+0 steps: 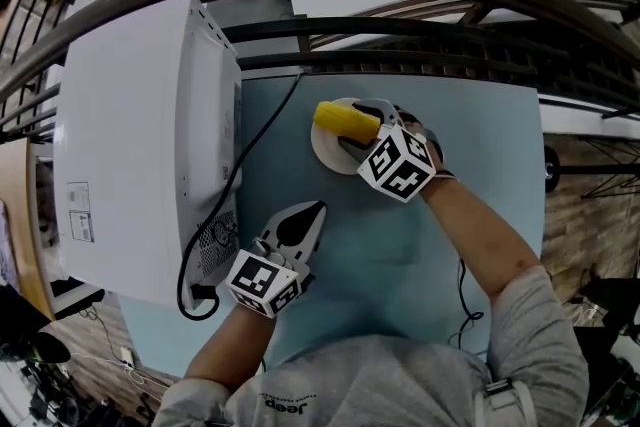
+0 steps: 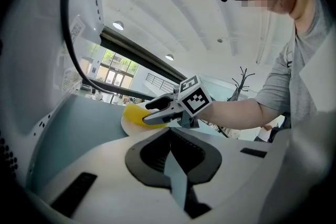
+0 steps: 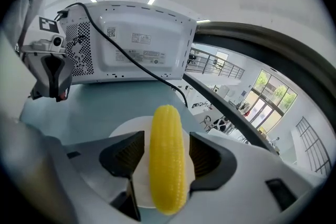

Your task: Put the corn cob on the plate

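Right tool (image 3: 167, 145): jaws stood wide, with the corn cob (image 1: 347, 121) between them. The right gripper view showed a thin gap on either side of the cob, so we read it as let go, not clamped.

The cob lay on the plate (image 1: 322, 151), its far end reaching out past the plate's rim towards the microwave (image 1: 140, 145).

Key relation: the cob's long axis ran straight along the line the right tool pointed, dead centre between the pads. In the head view that was a diagonal, with the tool at the near-right end and the cob's tip at the far-left.

Our judgement was that placement looked essentially done. What remained was backing the right tool out along that same axis, or lifting it clear. Any sideways drift would put a pad against the cob, which is round and could roll off the plate.

Left tool (image 1: 312, 213): jaws closed at the tips, with nothing in them. It sat over the desk (image 1: 400, 235) near the microwave's corner, well apart from the plate. The right hand was clearly the nearer one, and we saw no role for the left.
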`<action>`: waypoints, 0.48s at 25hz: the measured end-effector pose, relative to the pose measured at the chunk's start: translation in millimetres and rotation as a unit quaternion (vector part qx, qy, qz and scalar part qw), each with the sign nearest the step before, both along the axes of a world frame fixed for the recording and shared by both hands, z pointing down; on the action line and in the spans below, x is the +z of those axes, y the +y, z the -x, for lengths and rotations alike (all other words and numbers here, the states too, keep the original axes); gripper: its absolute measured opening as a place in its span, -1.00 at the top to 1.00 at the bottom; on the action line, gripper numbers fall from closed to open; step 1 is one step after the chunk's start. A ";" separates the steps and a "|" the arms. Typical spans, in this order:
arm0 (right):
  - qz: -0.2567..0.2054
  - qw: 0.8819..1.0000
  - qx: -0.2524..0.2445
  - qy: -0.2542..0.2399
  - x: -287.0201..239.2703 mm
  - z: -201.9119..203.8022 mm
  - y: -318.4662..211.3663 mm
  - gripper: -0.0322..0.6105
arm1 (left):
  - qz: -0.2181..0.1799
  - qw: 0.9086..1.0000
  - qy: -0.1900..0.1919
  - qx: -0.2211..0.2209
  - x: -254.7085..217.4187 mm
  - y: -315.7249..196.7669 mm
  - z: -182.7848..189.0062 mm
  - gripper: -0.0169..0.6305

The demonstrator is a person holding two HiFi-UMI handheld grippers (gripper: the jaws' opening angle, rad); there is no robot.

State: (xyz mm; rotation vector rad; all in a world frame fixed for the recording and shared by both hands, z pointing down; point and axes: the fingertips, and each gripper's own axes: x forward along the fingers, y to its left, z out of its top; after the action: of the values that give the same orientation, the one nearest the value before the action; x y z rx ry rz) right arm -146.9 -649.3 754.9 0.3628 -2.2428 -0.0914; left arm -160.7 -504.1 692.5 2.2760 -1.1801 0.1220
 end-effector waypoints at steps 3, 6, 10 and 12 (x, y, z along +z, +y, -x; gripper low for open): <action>-0.004 1.000 0.007 -0.007 -10.9 -3.7 2.8 0.03 | -0.003 1.000 -0.002 0.002 -6.5 2.8 -1.8 0.89; -0.006 1.000 0.016 -0.013 -22.8 -10.3 6.9 0.03 | -0.008 1.000 -0.005 0.003 -14.8 7.0 -2.4 0.89; -0.007 0.999 0.033 -0.024 -42.0 -22.9 15.5 0.03 | -0.015 1.000 -0.010 0.002 -29.0 13.2 -1.8 0.89; -0.009 0.998 0.044 -0.033 -53.8 -30.3 20.1 0.03 | -0.022 1.000 -0.016 0.004 -37.4 15.5 -1.9 0.89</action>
State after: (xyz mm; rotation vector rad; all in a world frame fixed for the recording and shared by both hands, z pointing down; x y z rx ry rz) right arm -116.6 -629.2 701.1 0.4797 -2.2879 -0.0547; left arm -158.7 -488.5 655.2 2.3241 -1.2018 0.1368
